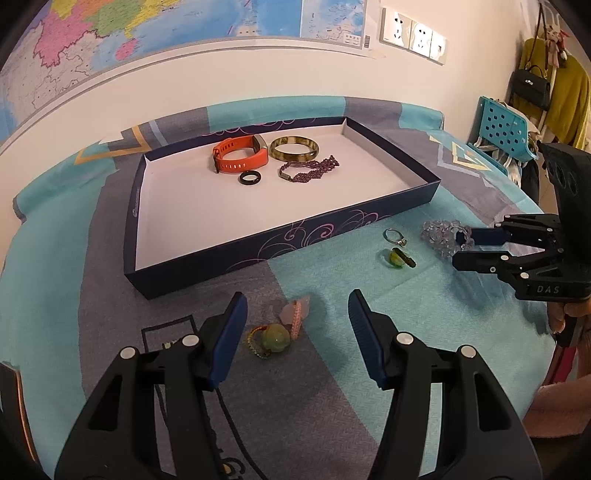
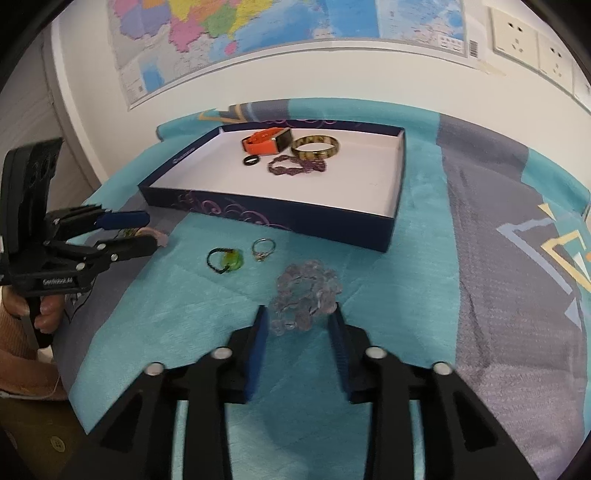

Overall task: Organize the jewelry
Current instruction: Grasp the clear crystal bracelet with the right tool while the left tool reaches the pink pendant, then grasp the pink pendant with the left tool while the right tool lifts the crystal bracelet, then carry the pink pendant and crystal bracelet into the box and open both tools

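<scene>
My left hand-held gripper is spread wide with nothing in it, sitting low center in the left wrist view, and a green bead charm plus a pink piece lie on the blanket between its 2 fingers. My right hand-held gripper is partly open around the near edge of the clear crystal bracelet, low center in the right wrist view. The right finger looks like it's touching the beads, but I can't tell if there's any real grip.

The navy box with the white floor sits mid-frame in both views. Bunched at its far end are 4 pieces: an orange watch, an amber bangle, a black ring and a purple beaded chain.

Just in front of the box, on the teal patch, a silver ring lies beside a green pendant on a dark loop. A map fills the top of both frames.
</scene>
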Demonstrator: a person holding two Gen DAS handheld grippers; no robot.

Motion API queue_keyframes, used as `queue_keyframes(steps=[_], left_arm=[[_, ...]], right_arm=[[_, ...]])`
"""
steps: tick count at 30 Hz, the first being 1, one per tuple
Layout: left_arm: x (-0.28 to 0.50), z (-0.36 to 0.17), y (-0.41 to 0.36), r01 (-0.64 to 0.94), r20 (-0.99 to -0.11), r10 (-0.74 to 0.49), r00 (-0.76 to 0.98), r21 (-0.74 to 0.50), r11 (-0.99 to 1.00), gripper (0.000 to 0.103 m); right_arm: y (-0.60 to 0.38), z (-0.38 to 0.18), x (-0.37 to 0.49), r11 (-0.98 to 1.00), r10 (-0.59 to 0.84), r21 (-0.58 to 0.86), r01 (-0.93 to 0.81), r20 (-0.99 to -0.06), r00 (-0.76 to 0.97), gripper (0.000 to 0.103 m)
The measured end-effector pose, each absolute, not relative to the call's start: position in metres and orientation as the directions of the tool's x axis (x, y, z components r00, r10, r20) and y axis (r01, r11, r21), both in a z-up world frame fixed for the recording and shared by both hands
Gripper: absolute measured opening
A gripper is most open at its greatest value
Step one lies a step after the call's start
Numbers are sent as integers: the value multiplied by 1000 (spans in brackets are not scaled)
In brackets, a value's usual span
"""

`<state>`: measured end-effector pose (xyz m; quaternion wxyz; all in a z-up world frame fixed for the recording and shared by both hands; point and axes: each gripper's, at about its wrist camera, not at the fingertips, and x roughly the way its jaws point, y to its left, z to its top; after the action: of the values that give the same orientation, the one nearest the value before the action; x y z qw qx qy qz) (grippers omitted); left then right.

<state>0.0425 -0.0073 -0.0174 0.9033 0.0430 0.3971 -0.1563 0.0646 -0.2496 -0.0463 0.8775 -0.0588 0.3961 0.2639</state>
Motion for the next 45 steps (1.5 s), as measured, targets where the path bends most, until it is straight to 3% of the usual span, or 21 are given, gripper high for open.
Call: queue_keyframes(steps=[6, 10, 16, 20, 26, 32, 35, 45], left_arm=[[46, -20, -9, 329, -739, -258, 623, -52, 943, 50], [49, -23, -11, 338, -755, -262, 602, -57, 940, 37], [50, -28, -11, 337, -775, -257, 578, -60, 940, 21], [49, -28, -9, 333, -777, -252, 577, -58, 941, 19], [49, -28, -10, 324, -774, -247, 583, -58, 944, 18], [48, -27, -7, 316, -768, -259, 586, -77, 946, 18], [47, -26, -5, 318, -765, -272, 584, -93, 944, 18], [43, -19, -2, 317, -745, -296, 597, -119, 941, 18]], right_arm=[[-247, -45, 73, 862, 403, 98, -496, -728, 555, 50], [-242, -45, 78, 860, 397, 88, -503, -733, 552, 50], [-238, -47, 81, 856, 388, 70, -511, -741, 548, 40], [-238, -46, 82, 855, 391, 73, -513, -740, 547, 37], [-237, -45, 82, 850, 396, 71, -521, -740, 544, 19], [-237, -44, 81, 847, 407, 80, -526, -734, 543, 17], [-241, -40, 82, 844, 429, 103, -527, -719, 547, 9], [-245, -20, 80, 832, 473, 127, -541, -671, 571, 8]])
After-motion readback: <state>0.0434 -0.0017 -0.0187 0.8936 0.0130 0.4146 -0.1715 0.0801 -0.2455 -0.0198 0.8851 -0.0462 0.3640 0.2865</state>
